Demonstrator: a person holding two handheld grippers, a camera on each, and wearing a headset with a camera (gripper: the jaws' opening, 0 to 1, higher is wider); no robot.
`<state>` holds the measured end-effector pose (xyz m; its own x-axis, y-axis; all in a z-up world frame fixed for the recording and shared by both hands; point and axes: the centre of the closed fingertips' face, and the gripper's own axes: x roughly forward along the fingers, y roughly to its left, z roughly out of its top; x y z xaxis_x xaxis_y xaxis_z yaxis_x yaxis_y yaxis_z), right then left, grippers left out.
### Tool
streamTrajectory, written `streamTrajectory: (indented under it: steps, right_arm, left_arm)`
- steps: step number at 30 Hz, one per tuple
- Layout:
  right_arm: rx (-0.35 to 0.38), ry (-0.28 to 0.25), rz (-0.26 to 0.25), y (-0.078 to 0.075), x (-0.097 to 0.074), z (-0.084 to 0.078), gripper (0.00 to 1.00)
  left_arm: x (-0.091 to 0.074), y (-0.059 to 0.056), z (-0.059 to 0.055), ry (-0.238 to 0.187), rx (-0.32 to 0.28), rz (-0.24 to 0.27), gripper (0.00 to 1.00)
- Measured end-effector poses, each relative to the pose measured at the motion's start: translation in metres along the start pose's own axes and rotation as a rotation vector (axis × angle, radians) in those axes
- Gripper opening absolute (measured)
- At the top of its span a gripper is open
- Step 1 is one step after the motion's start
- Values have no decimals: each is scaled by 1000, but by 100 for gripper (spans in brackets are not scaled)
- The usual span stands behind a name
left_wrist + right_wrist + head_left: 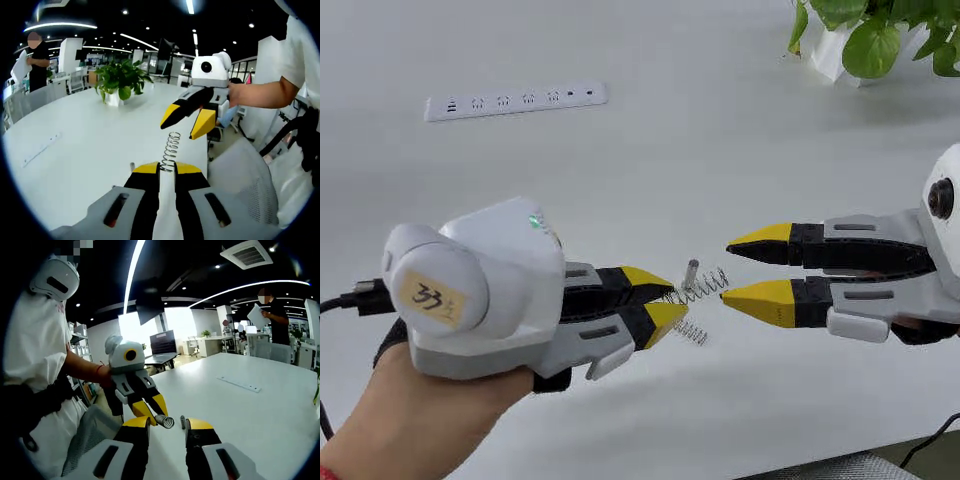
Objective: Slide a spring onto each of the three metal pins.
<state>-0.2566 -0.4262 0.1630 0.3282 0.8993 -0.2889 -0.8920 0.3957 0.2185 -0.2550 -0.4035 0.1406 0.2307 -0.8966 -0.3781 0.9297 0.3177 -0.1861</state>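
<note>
Head view looks down closely at the table (720, 100); gripper views face each other, sharing the spring (171, 147).

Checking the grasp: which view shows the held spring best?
The left gripper view: the spring runs full-length out from the tips of the left claw, every coil distinct. The head view shows the spring side-on but small, overlapping the pin. The right gripper view shows the spring nearly end-on, foreshortened.
</note>
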Motion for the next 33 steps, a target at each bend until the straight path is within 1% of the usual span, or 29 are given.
streamTrajectory:
  steps: [1, 2, 3, 6, 11, 16, 19, 24, 33]
  right_arm:
    - [15, -11, 15, 1, 2, 2, 24]
    - [31, -17, 26, 4, 3, 4, 24]
    - [38, -19, 30, 5, 4, 5, 23]
    - [43, -30, 34, 7, 7, 12, 21]
    - [64, -69, 48, 11, 9, 26, 19]
    - [80, -90, 58, 11, 10, 31, 14]
    - [87, -103, 63, 14, 10, 35, 11]
    - [107, -130, 71, 16, 9, 41, 8]
    - [96, -121, 74, 19, 8, 43, 7]
  left_arm:
    - [-2, 0, 4, -21, -16, 3, 7]
    - [-3, 0, 6, -31, -19, 4, 7]
    - [-5, 0, 11, -50, -27, 5, 7]
    - [-8, -1, 18, -80, -40, 2, 7]
    - [-11, -3, 24, -109, -47, -1, 7]
    - [-15, -5, 32, -150, -69, -2, 7]
    - [-17, -5, 33, -159, -75, -2, 7]
    - [-17, -7, 35, -173, -76, -3, 7]
    - [-15, -10, 35, -172, -69, -9, 7]
